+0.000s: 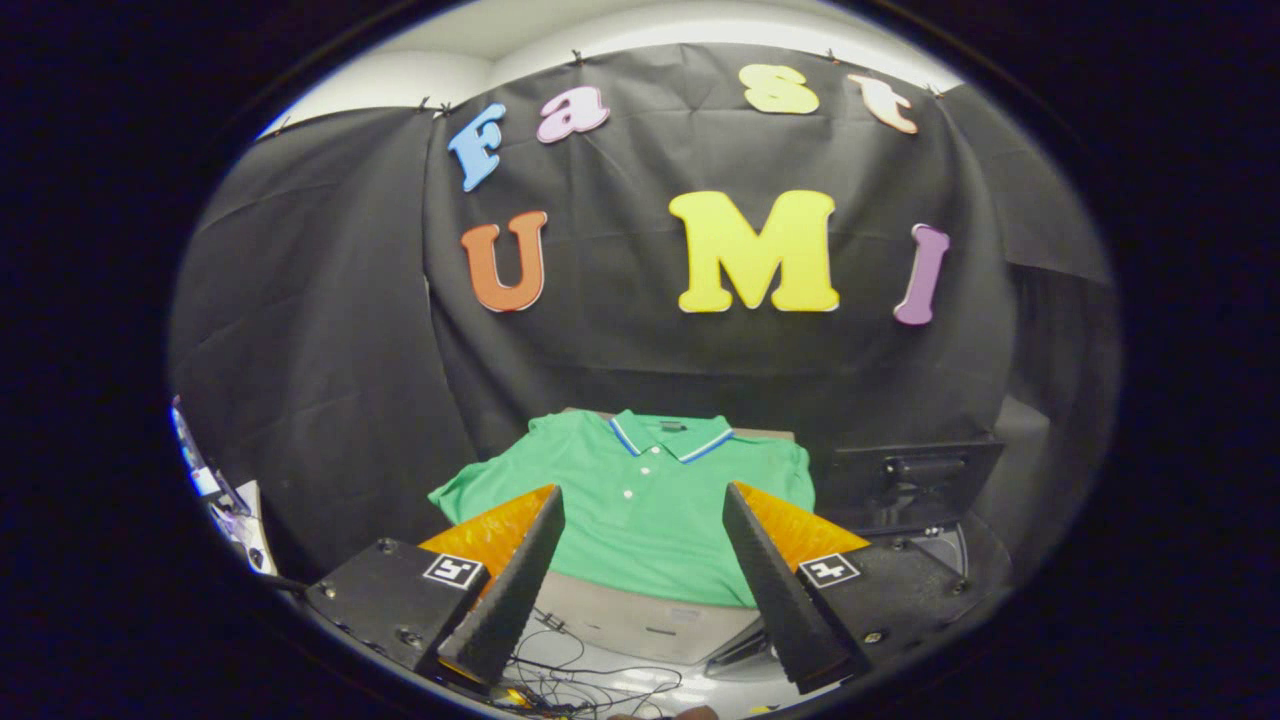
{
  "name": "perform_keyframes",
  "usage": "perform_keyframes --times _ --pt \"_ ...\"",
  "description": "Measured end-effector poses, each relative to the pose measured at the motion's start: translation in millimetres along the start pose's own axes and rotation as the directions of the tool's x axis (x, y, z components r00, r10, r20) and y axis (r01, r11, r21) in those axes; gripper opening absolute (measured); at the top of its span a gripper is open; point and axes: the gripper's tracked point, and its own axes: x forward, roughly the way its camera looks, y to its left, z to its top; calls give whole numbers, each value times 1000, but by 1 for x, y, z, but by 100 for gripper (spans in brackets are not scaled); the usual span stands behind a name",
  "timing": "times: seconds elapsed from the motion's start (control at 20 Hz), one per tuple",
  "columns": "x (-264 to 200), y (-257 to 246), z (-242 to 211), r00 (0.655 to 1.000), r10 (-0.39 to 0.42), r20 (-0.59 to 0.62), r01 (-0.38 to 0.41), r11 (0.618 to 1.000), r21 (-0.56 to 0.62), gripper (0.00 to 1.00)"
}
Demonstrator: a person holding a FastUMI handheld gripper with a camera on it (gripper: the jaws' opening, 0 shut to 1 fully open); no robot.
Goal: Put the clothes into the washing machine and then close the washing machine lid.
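A green polo shirt (640, 510) with a blue-and-white striped collar lies spread flat on a low beige stand (640, 622), collar toward the black cloth wall. My gripper (642, 489) is open and hangs above the shirt's lower half. Its two fingers stand wide apart over the cloth, touching nothing. To the right of the shirt, beyond the right finger, is the dark washing machine (945, 550). Its lid (905, 478) stands raised, with a handle on its face. The right finger hides most of the machine's opening.
Thin cables (590, 680) lie tangled on the pale floor in front of the stand, below the fingers. A small cluttered object (215, 490) sits far off to the left. The black cloth wall hangs close behind the stand and the machine.
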Motion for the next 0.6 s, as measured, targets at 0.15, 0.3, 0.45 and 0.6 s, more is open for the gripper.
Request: perform_keyframes --times 0.15,0.3,0.45,0.6 --pt "49 10 4 987 40 -153 -35 999 35 100" --pt "94 10 -5 938 46 -344 -27 998 59 100" --pt "123 5 -13 866 15 -500 1 1000 31 100" --pt "147 0 -34 757 -3 -653 45 998 49 99"
